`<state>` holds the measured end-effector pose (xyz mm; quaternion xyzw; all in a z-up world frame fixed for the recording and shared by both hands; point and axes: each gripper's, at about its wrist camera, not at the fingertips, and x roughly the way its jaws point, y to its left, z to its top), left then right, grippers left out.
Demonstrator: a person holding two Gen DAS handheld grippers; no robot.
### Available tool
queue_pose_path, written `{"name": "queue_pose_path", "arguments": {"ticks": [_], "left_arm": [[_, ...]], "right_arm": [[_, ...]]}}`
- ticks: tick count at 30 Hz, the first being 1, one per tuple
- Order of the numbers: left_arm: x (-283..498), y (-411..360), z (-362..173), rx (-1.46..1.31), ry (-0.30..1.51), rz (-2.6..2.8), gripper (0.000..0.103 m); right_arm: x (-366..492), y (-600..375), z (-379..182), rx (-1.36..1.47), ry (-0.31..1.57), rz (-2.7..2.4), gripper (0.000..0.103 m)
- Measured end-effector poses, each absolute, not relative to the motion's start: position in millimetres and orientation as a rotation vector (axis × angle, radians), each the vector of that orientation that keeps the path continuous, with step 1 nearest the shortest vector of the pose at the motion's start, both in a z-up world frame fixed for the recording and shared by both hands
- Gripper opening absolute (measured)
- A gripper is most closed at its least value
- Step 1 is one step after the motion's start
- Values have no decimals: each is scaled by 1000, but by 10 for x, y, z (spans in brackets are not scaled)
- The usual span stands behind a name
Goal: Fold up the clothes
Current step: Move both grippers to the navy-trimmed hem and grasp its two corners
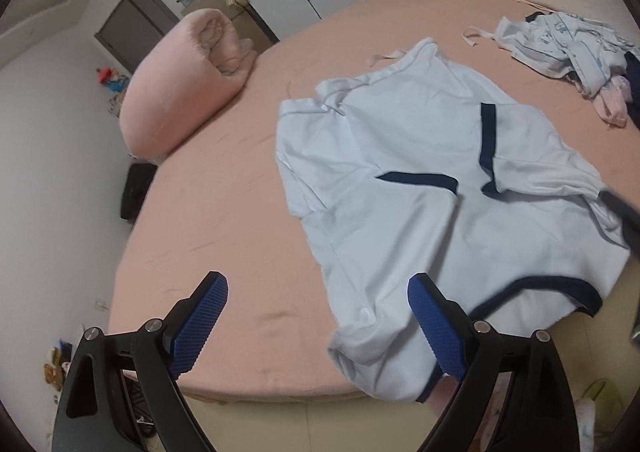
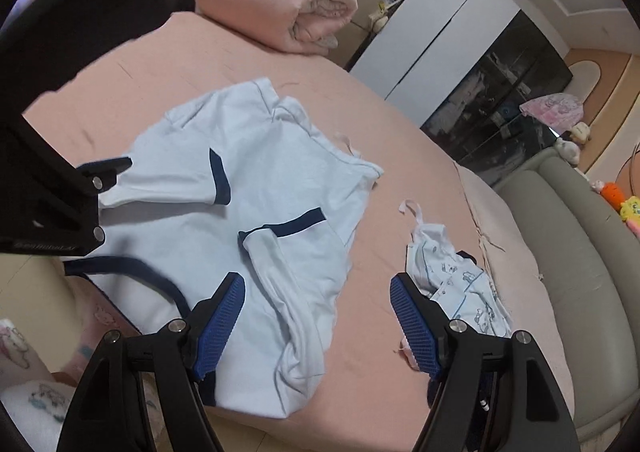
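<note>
Both claws, left claw (image 1: 318,316) and right claw (image 2: 318,318), hang released above the pale blue shirt (image 1: 420,171), spread flat on the bed (image 1: 224,187) for folding.

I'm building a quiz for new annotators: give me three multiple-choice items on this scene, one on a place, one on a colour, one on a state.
1. Where does the rolled pink quilt lie?
A. on the floor
B. at the bed's edge
C. on the shirt

2. What colour trims the light blue shirt?
A. dark navy
B. red
C. yellow

3. How do the left tongs stand?
A. shut on the shirt
C. shut on the quilt
B. open, holding nothing

Key: 1 B, it rests on the pink sheet near the edge; 2 A, navy bands edge sleeves and collar; 3 B, the blue pads stand apart with nothing between them.
</note>
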<state>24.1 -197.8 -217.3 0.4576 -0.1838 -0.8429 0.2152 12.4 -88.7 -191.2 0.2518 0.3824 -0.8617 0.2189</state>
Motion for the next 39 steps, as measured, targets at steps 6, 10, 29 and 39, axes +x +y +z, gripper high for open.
{"name": "queue_pose_path", "arguments": {"ticks": [6,10,29,39], "left_arm": [[363,-1806,-2349,1225,-662,-2333,92],[428,-1742,-2406,1164,-719,-2350,92],[598,-1322,-2866,1131,-1158,-2297,93],[651,-1194,-3150,1145,-1422,-2181,93]], "right_arm": [[288,-748,-1950,523,1148,-2399,75],[338,-597,-2102,504,1146,-2452,75],[850,-447,-2980,218,1444,-2379,75],[907,-491,-3202,160,1551,-2318,75]]}}
